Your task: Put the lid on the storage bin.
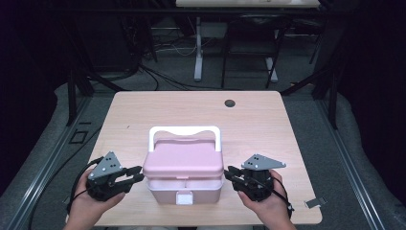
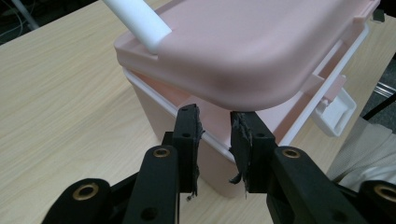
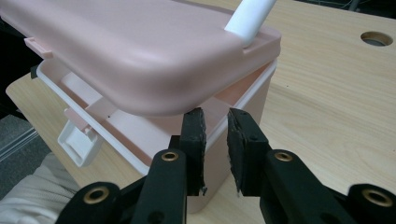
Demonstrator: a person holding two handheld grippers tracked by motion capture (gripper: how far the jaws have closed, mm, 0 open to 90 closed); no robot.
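A pink storage box [image 1: 184, 188] with a white carrying handle [image 1: 184, 130] stands near the table's front edge. Its pink lid [image 1: 184, 157] is raised a little off the base, and the white latch [image 1: 185, 197] hangs loose at the front. My left gripper [image 1: 139, 175] is at the box's left side. In the left gripper view its tips [image 2: 215, 116] sit right under the lid's edge [image 2: 243, 42], narrowly open with nothing between them. My right gripper [image 1: 229, 172] mirrors this at the right side, its tips [image 3: 215, 116] under the lid [image 3: 130, 51], also slightly open.
The wooden table [image 1: 143, 115] has a round cable hole [image 1: 230, 103] at the back. A small grey clip [image 1: 314, 202] lies at the front right corner. Dark frames, cables and another table's legs stand on the floor beyond.
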